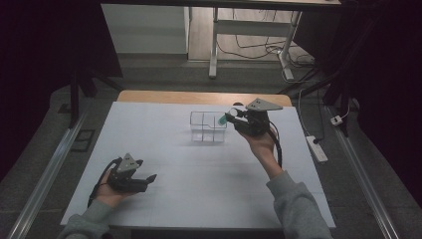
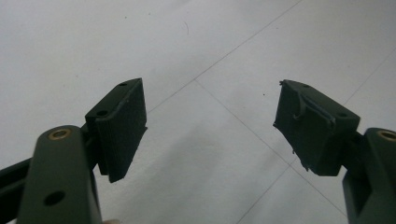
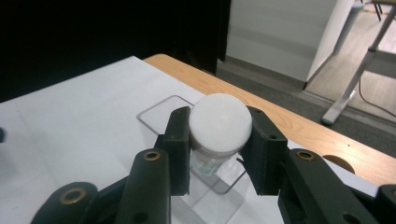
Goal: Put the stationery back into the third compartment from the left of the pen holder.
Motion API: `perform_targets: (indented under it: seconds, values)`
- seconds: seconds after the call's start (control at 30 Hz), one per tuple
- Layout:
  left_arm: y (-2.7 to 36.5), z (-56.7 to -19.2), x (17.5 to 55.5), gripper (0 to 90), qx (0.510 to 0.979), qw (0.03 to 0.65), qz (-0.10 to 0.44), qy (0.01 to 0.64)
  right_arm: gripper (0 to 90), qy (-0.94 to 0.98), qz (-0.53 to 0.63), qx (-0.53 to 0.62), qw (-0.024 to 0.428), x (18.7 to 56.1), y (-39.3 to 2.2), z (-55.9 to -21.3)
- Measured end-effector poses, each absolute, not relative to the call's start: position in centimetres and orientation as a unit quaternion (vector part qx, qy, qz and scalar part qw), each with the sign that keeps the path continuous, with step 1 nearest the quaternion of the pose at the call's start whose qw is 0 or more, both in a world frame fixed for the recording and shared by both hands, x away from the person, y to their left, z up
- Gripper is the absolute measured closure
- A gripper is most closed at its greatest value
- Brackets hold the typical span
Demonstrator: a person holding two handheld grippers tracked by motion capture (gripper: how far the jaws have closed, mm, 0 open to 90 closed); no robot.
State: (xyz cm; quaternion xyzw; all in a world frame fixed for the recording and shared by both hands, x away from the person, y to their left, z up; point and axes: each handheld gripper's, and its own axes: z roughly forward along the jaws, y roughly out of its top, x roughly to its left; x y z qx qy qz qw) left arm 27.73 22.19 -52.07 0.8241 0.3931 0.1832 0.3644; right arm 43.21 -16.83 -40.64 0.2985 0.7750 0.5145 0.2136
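A small bottle with a white round cap (image 3: 220, 122) and a greenish body (image 1: 223, 119) sits between the pads of my right gripper (image 3: 218, 140), which is shut on it. In the high view my right gripper (image 1: 234, 115) holds the bottle at the right edge of a clear compartment box (image 1: 208, 126), above the table. Through the right gripper view I see the clear box (image 3: 161, 109) just below and beyond the bottle. My left gripper (image 1: 151, 178) rests low at the table's front left, and its jaws (image 2: 210, 126) stand wide open with bare white surface between them.
White sheet (image 1: 164, 164) covers the table, with a wooden strip (image 1: 199, 97) along the far edge. A white power strip (image 1: 317, 149) lies on the floor at the right. Table legs and cables stand beyond the far edge.
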Motion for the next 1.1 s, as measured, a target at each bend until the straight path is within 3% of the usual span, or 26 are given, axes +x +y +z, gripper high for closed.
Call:
perform_targets:
  seconds: [0.33,0.47,0.77,1.1]
  values:
    - [22.3,-52.3,27.9,24.7,0.823,0.363,0.181,0.397,62.5,0.778,0.498,0.337,0.182,46.3,-16.4,-43.3]
    - [22.2,-52.3,27.8,24.6,0.826,0.360,0.181,0.395,43.1,0.779,0.492,0.337,0.195,46.2,-16.1,-43.4]
    - [22.2,-52.2,27.8,24.5,0.824,0.362,0.182,0.396,37.5,0.772,0.507,0.323,0.206,43.5,-18.2,-42.4]
    - [22.4,-52.1,27.8,24.5,0.819,0.368,0.182,0.400,37.2,0.790,0.490,0.313,0.196,39.1,-22.5,-44.5]
